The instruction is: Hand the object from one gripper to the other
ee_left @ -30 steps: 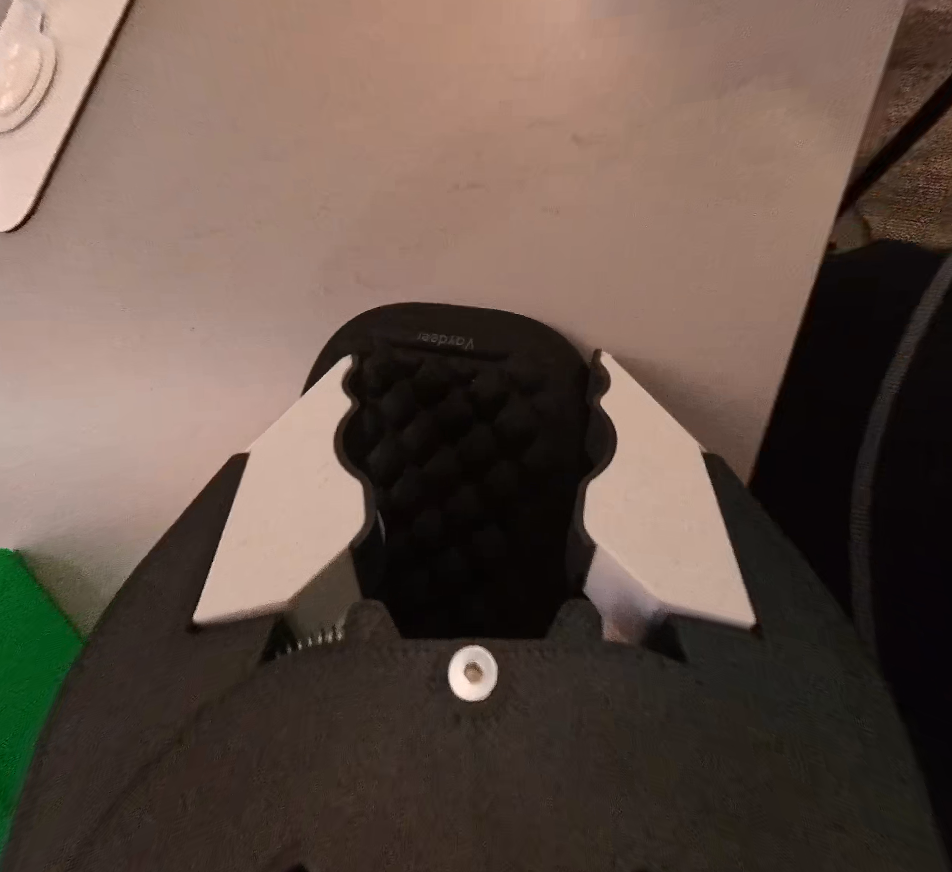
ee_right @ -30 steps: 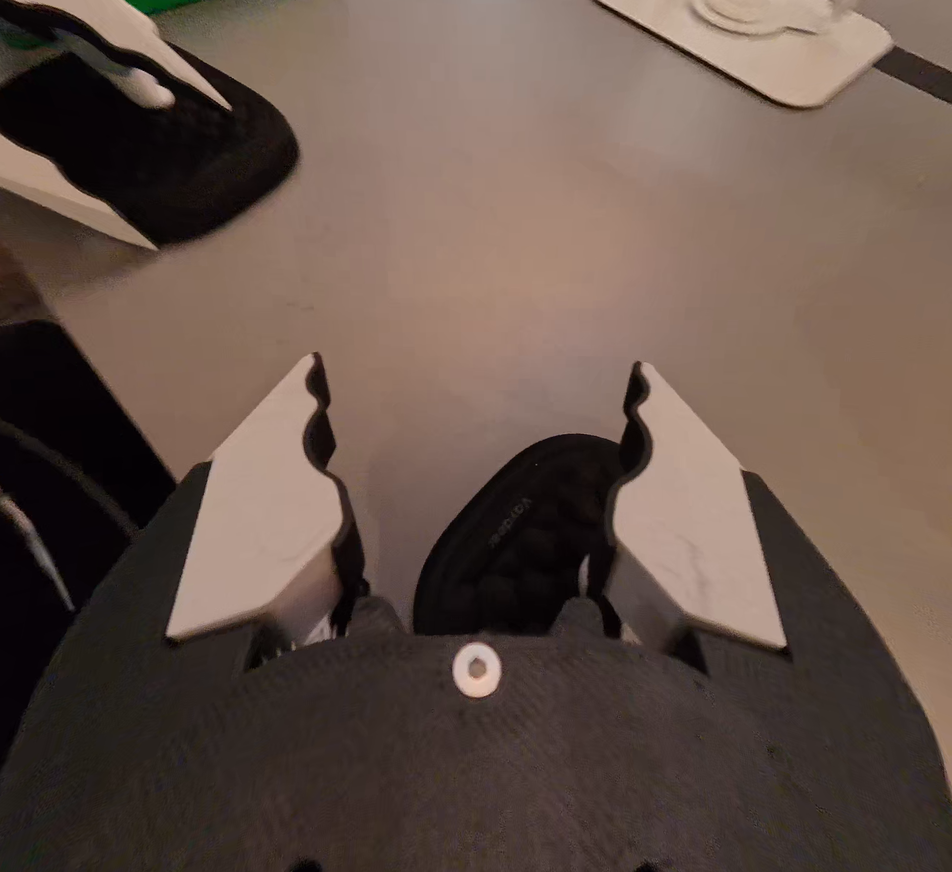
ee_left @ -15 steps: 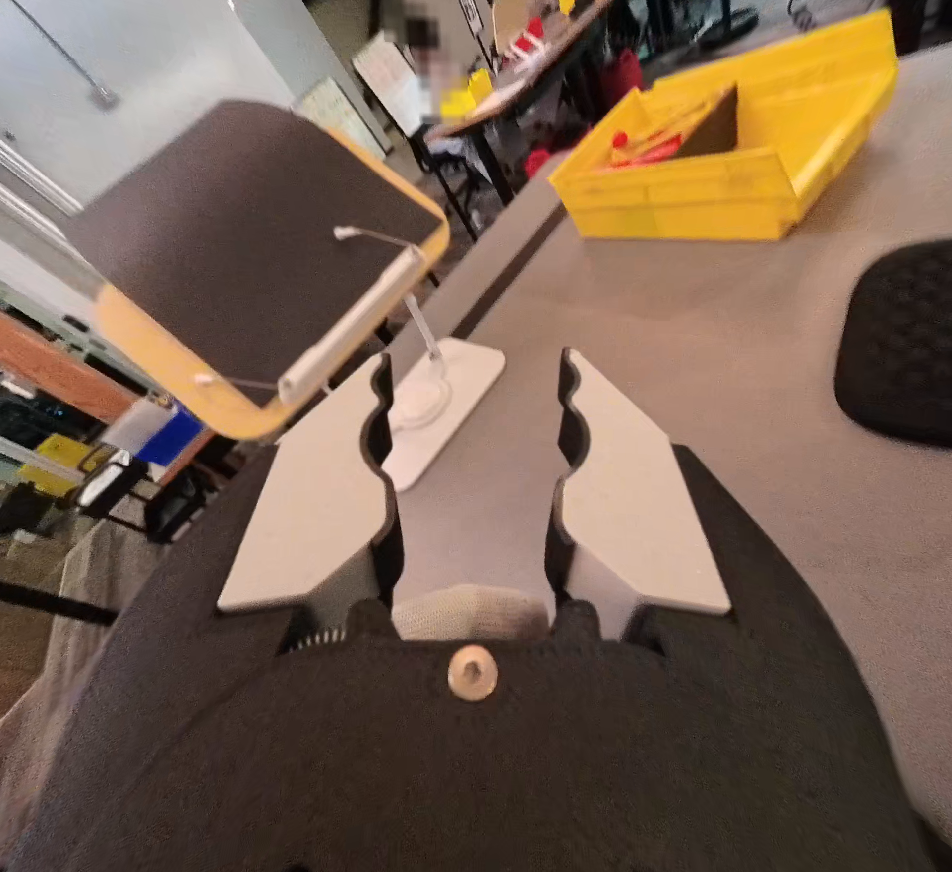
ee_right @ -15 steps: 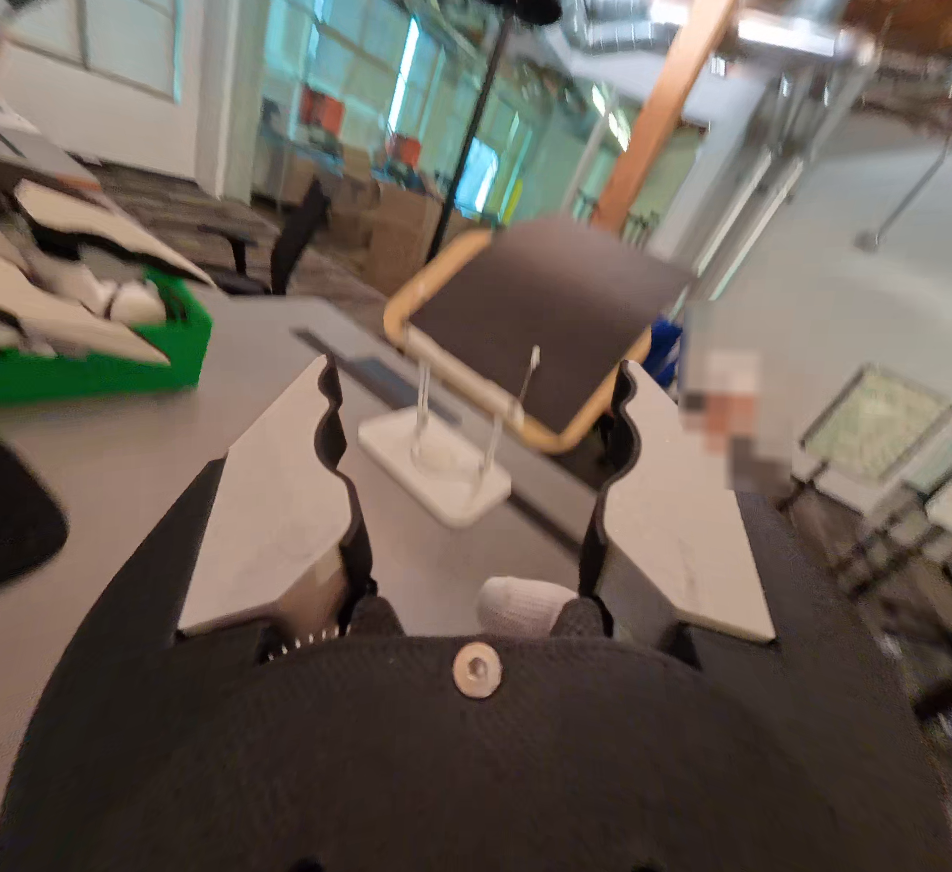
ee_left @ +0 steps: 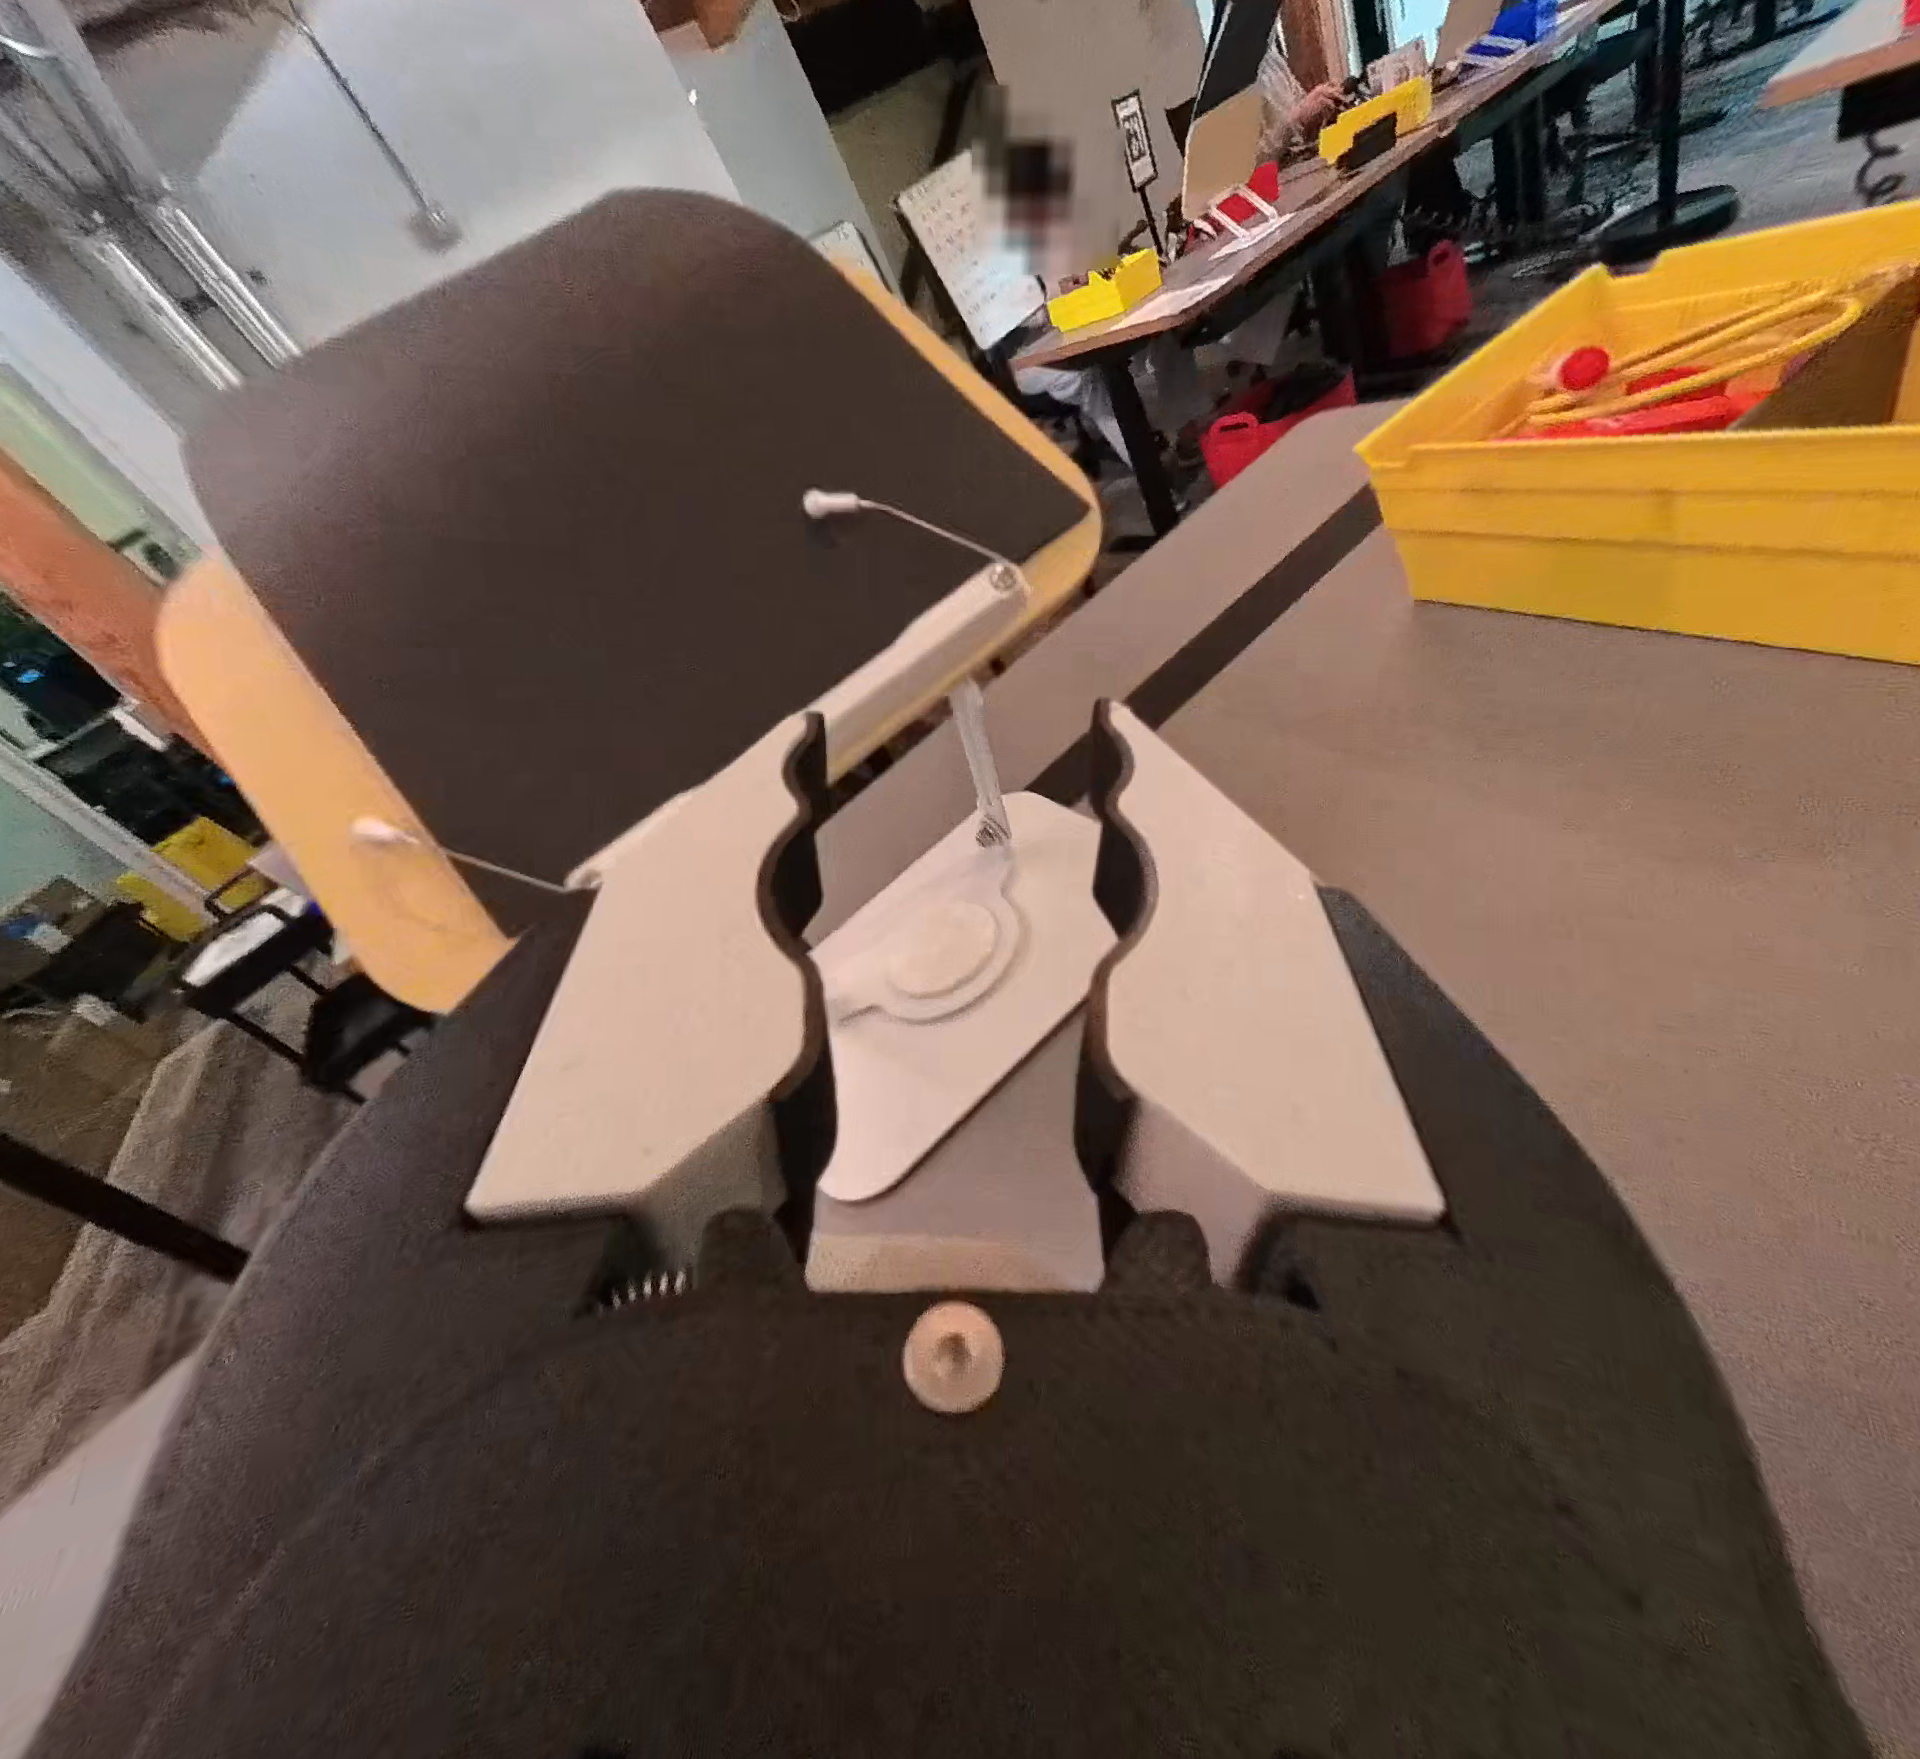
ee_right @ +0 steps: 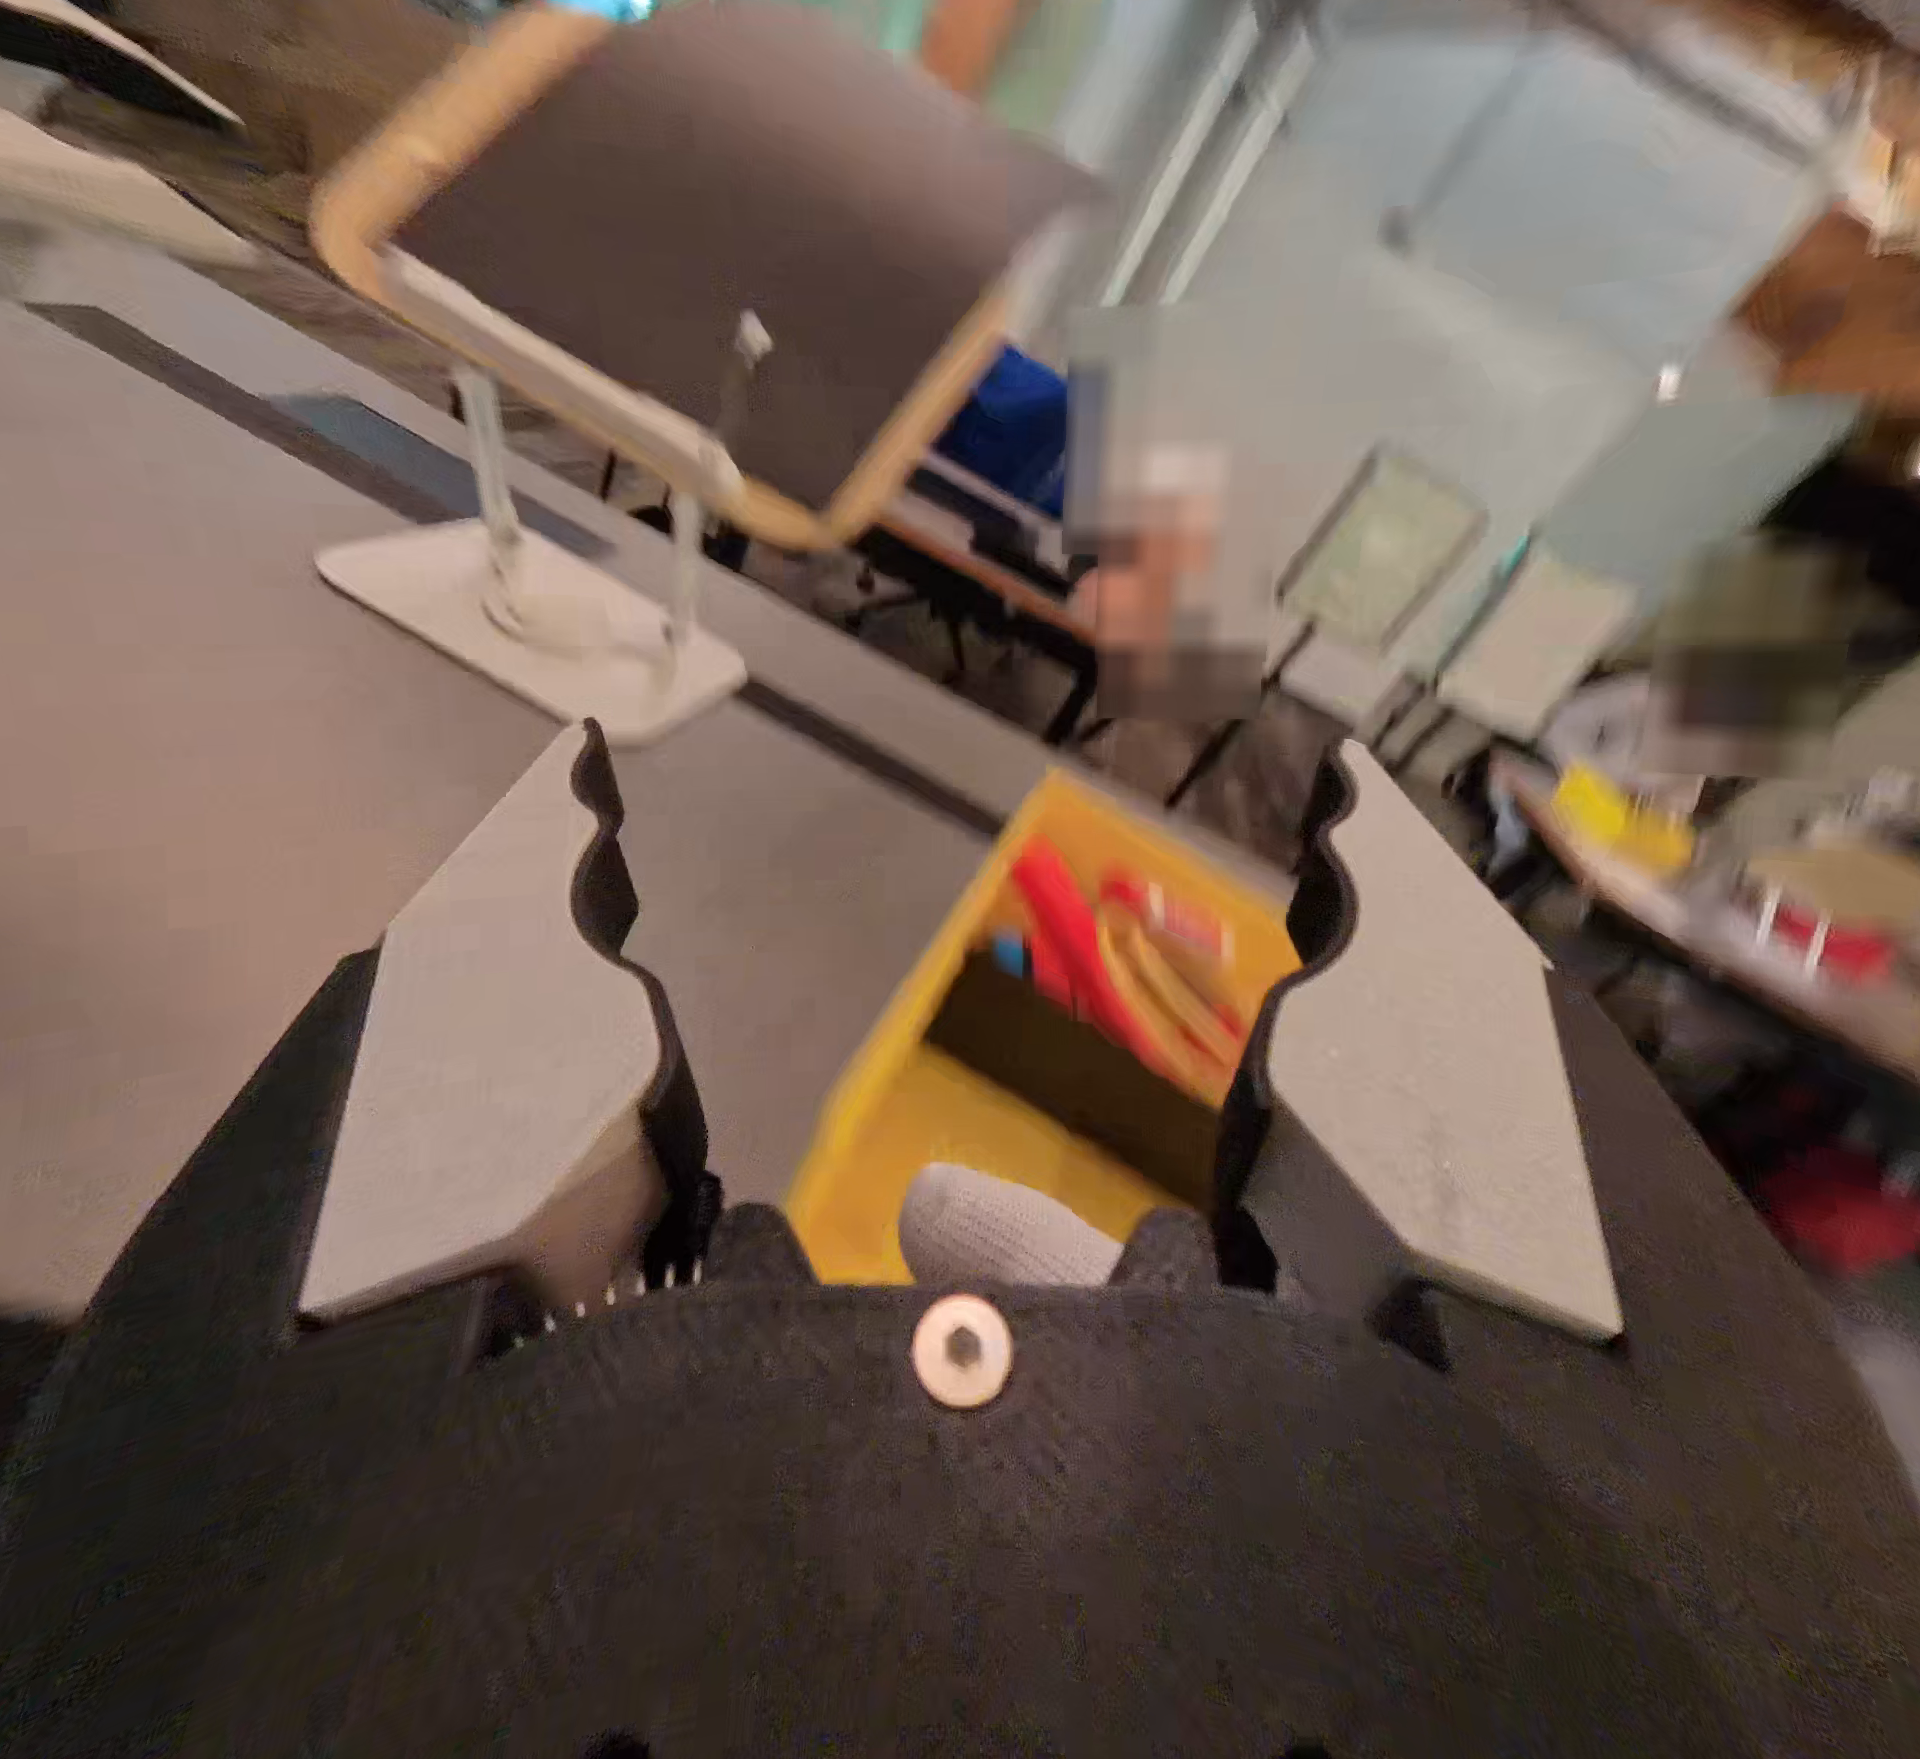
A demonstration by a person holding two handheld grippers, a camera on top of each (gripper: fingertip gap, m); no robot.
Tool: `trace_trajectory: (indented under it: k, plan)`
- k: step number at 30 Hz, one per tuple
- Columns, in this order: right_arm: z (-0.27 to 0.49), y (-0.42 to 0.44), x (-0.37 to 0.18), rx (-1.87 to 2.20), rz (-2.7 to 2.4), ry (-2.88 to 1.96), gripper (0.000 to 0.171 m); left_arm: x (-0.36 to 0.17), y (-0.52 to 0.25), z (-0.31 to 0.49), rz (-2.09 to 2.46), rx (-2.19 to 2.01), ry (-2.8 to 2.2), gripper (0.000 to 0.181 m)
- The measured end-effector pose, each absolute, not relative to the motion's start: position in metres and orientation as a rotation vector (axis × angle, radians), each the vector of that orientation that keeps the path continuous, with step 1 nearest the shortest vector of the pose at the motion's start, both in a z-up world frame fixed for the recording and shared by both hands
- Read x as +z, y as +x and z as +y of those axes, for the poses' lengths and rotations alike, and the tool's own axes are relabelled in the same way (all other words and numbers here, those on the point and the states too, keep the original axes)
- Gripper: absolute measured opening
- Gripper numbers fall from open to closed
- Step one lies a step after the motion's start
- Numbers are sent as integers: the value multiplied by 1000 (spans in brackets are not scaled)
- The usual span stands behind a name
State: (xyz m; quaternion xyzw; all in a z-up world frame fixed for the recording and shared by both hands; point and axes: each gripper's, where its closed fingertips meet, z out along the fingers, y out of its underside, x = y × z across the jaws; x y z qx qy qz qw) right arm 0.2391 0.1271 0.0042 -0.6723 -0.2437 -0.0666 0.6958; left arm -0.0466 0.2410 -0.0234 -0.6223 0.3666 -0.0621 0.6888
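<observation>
My left gripper (ee_left: 956, 733) is partly open and empty, held above the grey table (ee_left: 1558, 878). It points at the white base (ee_left: 935, 1003) of a stand that carries a dark panel with a tan frame (ee_left: 582, 504). My right gripper (ee_right: 964, 743) is wide open and empty, raised over the table (ee_right: 208, 774) and pointing toward a yellow bin (ee_right: 935, 1117) with red and yellow items inside. No object sits in either gripper. Neither gripper shows in the other's view. The right wrist view is blurred.
The yellow bin (ee_left: 1662, 514) stands at the table's right in the left wrist view. The panel on its stand (ee_right: 707, 255) stands at the far left in the right wrist view. Behind are other desks, bins and seated people. A gloved finger (ee_right: 997, 1231) shows behind the right fingers.
Both grippers have lifted off the black pads on the table and tilted up from looking down at it. The left fingers have come closer together. The right view has swung toward the yellow bin.
</observation>
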Motion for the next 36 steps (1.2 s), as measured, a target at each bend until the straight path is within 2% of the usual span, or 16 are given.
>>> trace_trajectory:
  k: [3,5,6,9,11,25,29,31,36]
  plan:
    - [88,367,-77,-177,-265,-1693,137,-62,-49,252,842,-129,-1472,50]
    - [66,431,-136,-218,-135,-1829,151,-73,-44,253,856,-143,-1492,50]
    - [56,447,-157,-224,-104,-1876,157,-76,-43,256,847,-150,-1499,50]
    - [44,461,-173,-188,-93,-1846,155,-77,-44,260,841,-138,-1496,50]
    - [43,472,-201,-181,-107,-1970,160,-81,-41,262,845,-128,-1494,51]
    - [37,473,-218,-217,-194,-2063,160,-109,-35,266,917,-93,-1514,54]
    - [30,477,-220,-235,-192,-2097,155,-118,-34,268,930,-81,-1521,55]
    - [32,481,-225,-253,-187,-2157,160,-120,-31,269,945,-70,-1518,56]
    - [30,484,-229,-239,-154,-2200,160,-122,-28,270,957,-56,-1513,57]
